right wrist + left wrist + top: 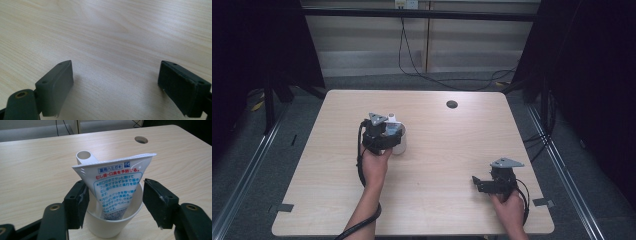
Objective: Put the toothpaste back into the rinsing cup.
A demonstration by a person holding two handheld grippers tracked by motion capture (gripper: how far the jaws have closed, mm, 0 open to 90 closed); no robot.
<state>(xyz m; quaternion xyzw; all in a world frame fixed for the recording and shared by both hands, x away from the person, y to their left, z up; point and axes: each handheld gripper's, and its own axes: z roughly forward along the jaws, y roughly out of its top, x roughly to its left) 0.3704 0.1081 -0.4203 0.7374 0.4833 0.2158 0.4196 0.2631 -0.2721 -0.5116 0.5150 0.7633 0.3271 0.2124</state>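
Note:
A white toothpaste tube (117,177) with blue and red print stands cap-down in a white cup (110,230), its flat crimped end up. A white ring-shaped handle (83,155) rises behind it. My left gripper (115,195) is open and straddles the tube above the cup's rim; the right pad stands clear of the tube and the left pad is close beside it. In the high view, the left gripper (387,131) sits over the cup (399,146) left of the table's centre. My right gripper (479,182) rests low near the front right, open (117,82) over bare wood.
The light wooden table (437,150) has a round cable hole (452,104) at its far middle. Black cables (432,75) trail on the floor behind it. Metal rails (247,170) run along both sides, with dark curtains beyond.

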